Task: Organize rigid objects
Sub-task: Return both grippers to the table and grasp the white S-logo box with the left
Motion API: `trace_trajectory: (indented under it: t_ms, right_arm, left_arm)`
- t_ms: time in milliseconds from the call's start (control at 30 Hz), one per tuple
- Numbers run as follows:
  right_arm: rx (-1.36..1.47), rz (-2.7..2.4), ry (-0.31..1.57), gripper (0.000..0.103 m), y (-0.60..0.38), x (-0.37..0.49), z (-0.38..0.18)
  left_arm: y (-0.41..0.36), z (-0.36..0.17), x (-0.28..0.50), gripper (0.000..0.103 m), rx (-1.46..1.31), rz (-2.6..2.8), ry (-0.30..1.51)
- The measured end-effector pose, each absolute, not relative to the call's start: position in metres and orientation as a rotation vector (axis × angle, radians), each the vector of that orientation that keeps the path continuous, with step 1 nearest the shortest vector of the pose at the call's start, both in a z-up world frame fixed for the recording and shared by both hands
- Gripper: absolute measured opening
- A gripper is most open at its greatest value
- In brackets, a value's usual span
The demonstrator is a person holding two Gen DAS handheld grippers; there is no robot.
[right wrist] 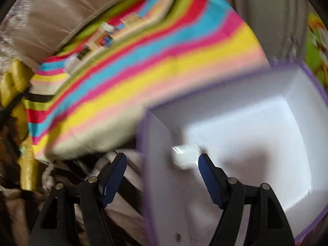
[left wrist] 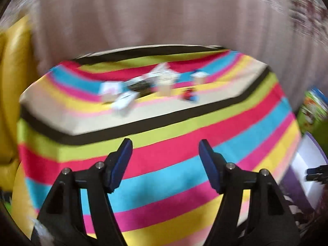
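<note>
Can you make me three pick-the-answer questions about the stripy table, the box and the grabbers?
1. Where is the small white block?
A in the box
B on the tablecloth
C in a gripper

2. What colour is the box's rim?
A green
B purple
C red

3. What is the left gripper doing?
A squeezing a block
B shut, empty
C open, empty

Answers: 1 A, it shows against the box's white inside. 2 B, a purple edge runs round it. 3 C, only cloth shows between its fingers.
</note>
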State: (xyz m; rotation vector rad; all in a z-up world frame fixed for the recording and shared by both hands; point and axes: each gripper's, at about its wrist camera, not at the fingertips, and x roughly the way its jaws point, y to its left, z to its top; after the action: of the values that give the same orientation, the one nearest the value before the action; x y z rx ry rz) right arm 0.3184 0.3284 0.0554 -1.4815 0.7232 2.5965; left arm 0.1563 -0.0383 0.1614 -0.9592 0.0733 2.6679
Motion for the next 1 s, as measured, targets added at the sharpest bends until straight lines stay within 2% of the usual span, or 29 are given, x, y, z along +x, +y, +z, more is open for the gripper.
trace_trajectory:
  t_ms: [167, 333, 667, 833, 933, 967, 1000]
  right_arm:
    - [-1.321, 2.756, 0.583, 0.078, 0.313, 0.272, 0.086]
    - [-1.33, 2.783, 0.488, 0.078, 0.288, 0.185, 0.083]
    - [-1.371, 2.849, 0.408, 0.078, 0.252, 0.037, 0.084]
    - [-1.374, 2.857, 0.308, 0.078, 0.239, -0.014, 0.084]
    - [-1.387, 2.849, 0.267, 0.078, 0.233, -0.041, 0.079]
    - [-1.397, 2.846, 0.229, 0.078, 0.23, -0.052, 0.076]
    - [-1.4, 2.842, 0.2, 0.078, 0.228, -0.061, 0.074]
  left_arm:
    - [-0.07, 0.134, 0.132, 0.07, -1.066, 2.736, -0.078]
    - [-0.078, 0.109, 0.07, 0.07, -1.136, 2.693, -0.171]
    - [-0.048, 0.069, -0.092, 0.07, -1.278, 2.587, 0.132]
    - [-0.052, 0.044, -0.125, 0.07, -1.393, 2.535, 0.141]
    - [-0.051, 0.032, -0.126, 0.05, -1.425, 2.477, 0.161]
    - [-0.052, 0.032, -0.123, 0.045, -1.416, 2.474, 0.162]
    - [-0.052, 0.033, -0.119, 0.045, -1.403, 2.468, 0.15]
